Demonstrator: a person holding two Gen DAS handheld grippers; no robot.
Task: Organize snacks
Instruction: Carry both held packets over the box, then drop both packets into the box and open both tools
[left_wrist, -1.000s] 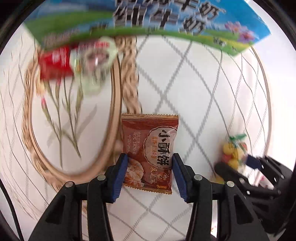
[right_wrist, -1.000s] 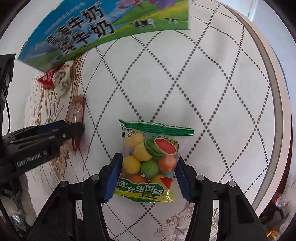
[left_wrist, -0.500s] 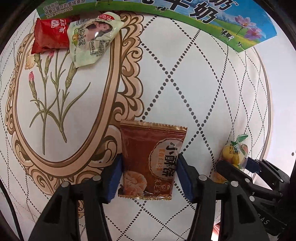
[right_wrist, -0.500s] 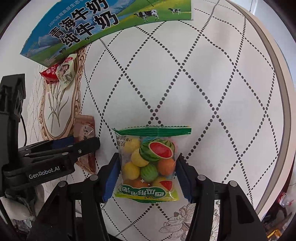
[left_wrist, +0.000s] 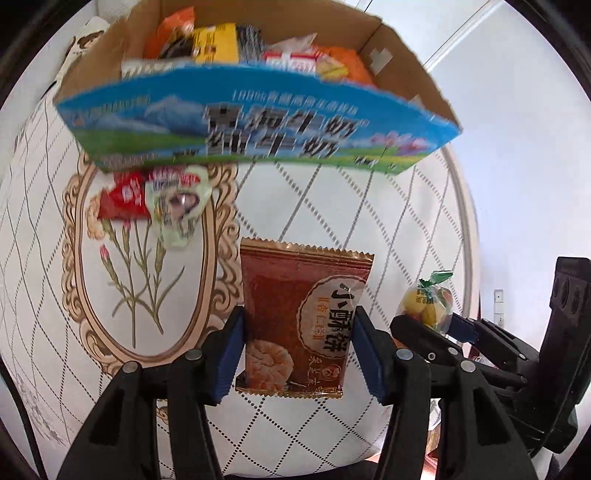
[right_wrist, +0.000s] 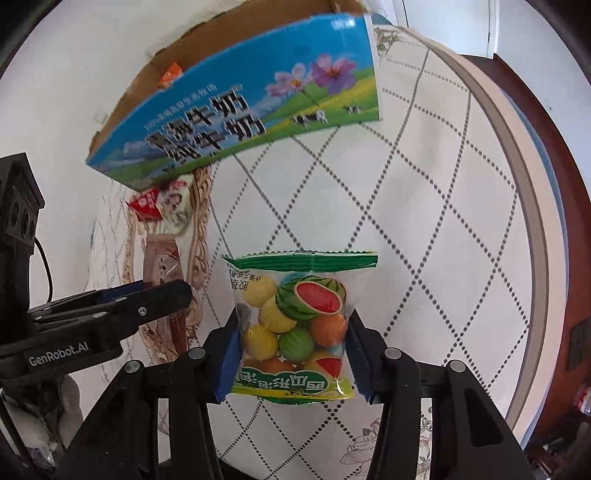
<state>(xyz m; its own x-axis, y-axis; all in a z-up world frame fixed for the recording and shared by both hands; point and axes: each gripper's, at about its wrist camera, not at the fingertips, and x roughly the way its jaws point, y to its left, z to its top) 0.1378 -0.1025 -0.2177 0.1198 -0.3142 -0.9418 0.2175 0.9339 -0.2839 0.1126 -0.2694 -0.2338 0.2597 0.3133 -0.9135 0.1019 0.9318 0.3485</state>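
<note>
My left gripper is shut on a brown biscuit packet, held above the table. My right gripper is shut on a clear bag of fruit-shaped gum with a green top. It also shows in the left wrist view. Ahead stands an open cardboard box with a blue and green printed front; several snack packs lie inside. It also shows in the right wrist view. A red packet and a pale green packet lie on the table just in front of the box.
The round table has a white cloth with a dotted diamond pattern and a flower oval. Its rim curves along the right. The left gripper's body is at the left of the right wrist view. A white wall is behind the box.
Both grippers have risen and tilted up with their packets held. The box now shows its open top and contents; half a second ago only its front was in view.
</note>
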